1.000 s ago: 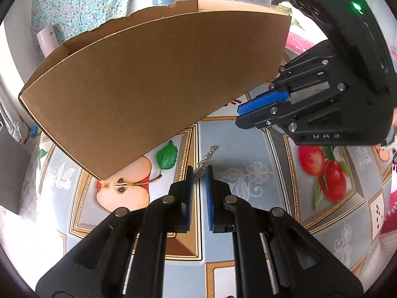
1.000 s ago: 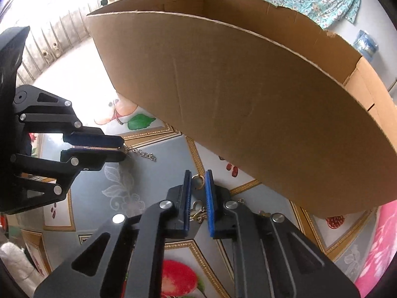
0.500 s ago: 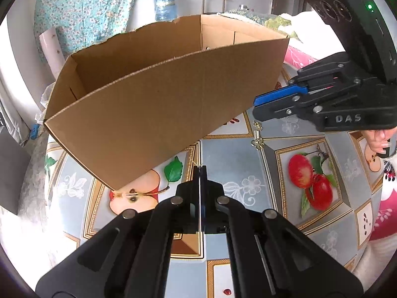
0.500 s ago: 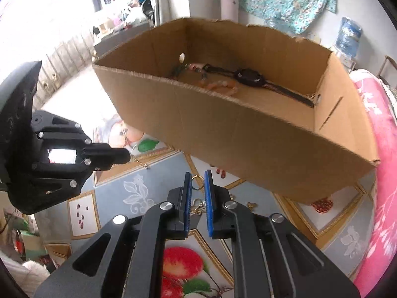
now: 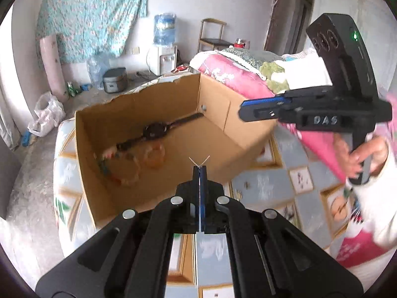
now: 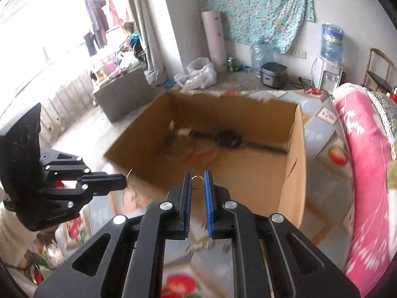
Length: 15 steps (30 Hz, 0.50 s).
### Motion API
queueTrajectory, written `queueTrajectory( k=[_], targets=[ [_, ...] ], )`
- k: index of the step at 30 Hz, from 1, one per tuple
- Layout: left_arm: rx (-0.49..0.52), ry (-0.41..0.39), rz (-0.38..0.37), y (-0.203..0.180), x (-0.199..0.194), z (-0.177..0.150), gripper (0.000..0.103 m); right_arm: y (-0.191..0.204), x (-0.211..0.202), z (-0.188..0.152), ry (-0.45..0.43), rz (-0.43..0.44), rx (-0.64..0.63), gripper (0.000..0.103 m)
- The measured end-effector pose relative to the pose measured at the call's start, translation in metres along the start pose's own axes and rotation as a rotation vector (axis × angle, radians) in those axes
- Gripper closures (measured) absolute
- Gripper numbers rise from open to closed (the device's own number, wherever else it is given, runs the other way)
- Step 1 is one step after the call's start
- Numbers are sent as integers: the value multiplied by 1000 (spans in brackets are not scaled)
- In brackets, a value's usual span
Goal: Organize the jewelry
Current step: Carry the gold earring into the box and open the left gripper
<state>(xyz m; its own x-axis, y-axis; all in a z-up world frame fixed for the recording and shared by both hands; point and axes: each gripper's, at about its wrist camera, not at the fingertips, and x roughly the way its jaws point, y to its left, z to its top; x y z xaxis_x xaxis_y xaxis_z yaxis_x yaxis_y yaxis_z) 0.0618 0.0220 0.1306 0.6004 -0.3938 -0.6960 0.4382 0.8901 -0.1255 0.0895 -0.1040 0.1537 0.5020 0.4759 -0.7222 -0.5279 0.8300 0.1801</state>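
Both grippers carry one fine silver chain above the open brown cardboard box point(image 5: 153, 149): left gripper point(image 5: 199, 171) clamped on one end, right gripper point(image 6: 197, 181) pinching its gold ring point(image 6: 197, 182). Uneven release could snag the chain point(image 6: 132, 188) on the box's near wall, dropping it onto the fruit-patterned tablecloth point(image 5: 305, 181).

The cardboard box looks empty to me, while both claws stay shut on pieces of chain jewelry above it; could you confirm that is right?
Not quite: the cardboard box is not empty. The left wrist view shows a black wristwatch and orange bead bracelets lying inside. The rest holds: the left claw and right claw are shut on chain jewelry.
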Motion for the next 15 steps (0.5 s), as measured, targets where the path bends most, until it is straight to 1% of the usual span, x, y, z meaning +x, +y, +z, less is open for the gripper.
queueTrajectory(
  k=[1,2,3,4,5,6,8,9,10,11,12,13,15],
  targets=[
    [-9,15,4,5,7,12,103,-9,10,11,16,-3,25,93],
    [-14,55,-4,11,22,28,103,-14,20,17,34,-3,41,93],
    [-22,92,-15,14,34,35,103,-24,35,27,72,13,73,93],
    [-51,125,1,21,52,46,103,-30,41,29,91,14,103,93],
    [-86,174,-3,29,71,55,103,-40,59,36,132,15,143,93],
    [-113,214,-17,35,84,61,103,-44,70,39,160,15,149,93],
    [-188,285,-29,50,114,67,103,-53,97,45,228,-40,152,92],
    [-236,360,-39,58,138,70,103,-58,114,48,277,-60,151,93],
    [-275,394,-38,62,151,71,103,-60,124,48,317,-70,157,92],
    [-298,433,-48,63,164,70,103,-68,143,50,383,-73,183,93],
    [-332,477,-55,67,177,69,103,-74,153,50,418,-76,207,93],
    [-367,492,-29,72,186,69,103,-79,166,49,464,-89,222,92],
    [-412,529,-42,78,193,70,103,-80,177,45,539,-104,234,92]
  ],
)
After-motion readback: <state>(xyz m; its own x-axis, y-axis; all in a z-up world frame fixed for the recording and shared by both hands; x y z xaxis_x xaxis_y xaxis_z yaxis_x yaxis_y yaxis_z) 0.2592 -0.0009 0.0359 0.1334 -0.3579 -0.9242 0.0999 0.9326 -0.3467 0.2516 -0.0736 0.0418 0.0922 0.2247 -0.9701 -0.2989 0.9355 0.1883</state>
